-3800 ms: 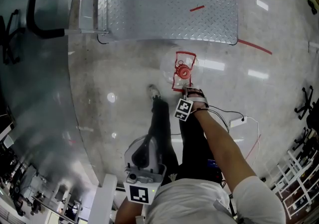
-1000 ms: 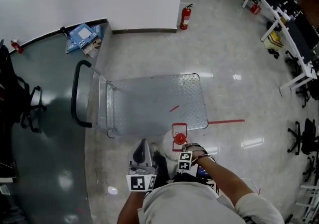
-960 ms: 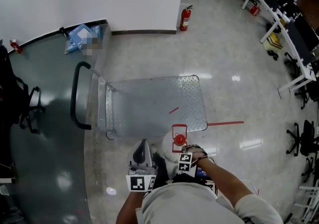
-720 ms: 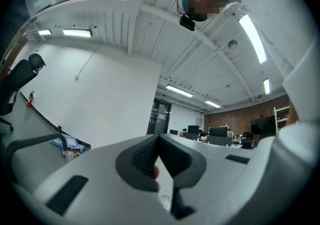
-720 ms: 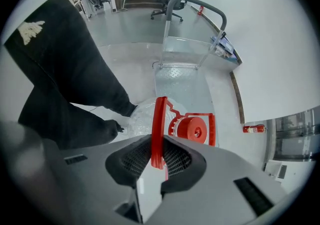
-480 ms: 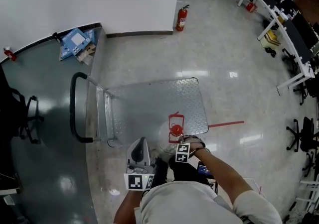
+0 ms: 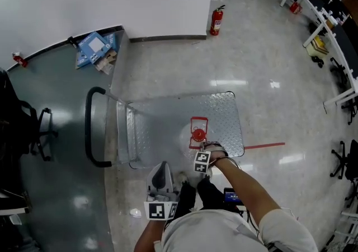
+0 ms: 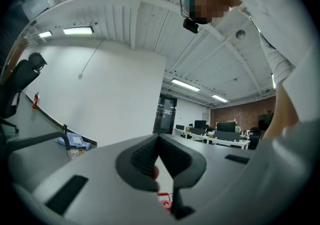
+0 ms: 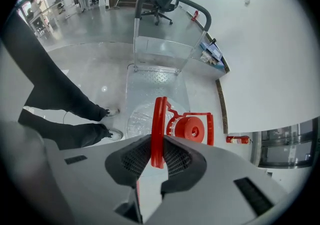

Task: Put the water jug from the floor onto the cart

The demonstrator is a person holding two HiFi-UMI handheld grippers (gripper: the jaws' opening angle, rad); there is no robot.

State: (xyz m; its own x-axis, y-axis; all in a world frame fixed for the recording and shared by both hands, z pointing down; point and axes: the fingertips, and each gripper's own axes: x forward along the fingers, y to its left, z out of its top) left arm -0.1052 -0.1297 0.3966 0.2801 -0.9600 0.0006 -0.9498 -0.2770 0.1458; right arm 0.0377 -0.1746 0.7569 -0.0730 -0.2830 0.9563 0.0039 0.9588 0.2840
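Note:
The water jug [image 7: 192, 138] is clear plastic with a red cap [image 7: 197, 134] and a red carrying handle [image 7: 198, 121]. In the head view it is over the near right part of the cart deck [image 7: 168, 119]; I cannot tell whether it rests there. My right gripper [image 7: 201, 149] points steeply down, shut on the red handle [image 9: 159, 114], with the cap [image 9: 193, 130] just beyond the right gripper [image 9: 158, 144]. The left gripper [image 7: 161, 181] is held level near the person's waist. In its own view the left gripper [image 8: 159, 141] has its jaws together and nothing in them.
The cart's black push handle [image 7: 92, 127] stands at the deck's left end. A fire extinguisher [image 7: 216, 20] stands by the white wall, and blue papers [image 7: 94, 48] lie on the dark floor strip. Office chairs [image 7: 22, 127] are at left, desks [image 7: 330, 27] at right. Red tape [image 7: 265, 146] marks the floor.
The right gripper has carried the jug away from the person, from the floor at the cart's near edge to over the deck. The left gripper has come forward alongside.

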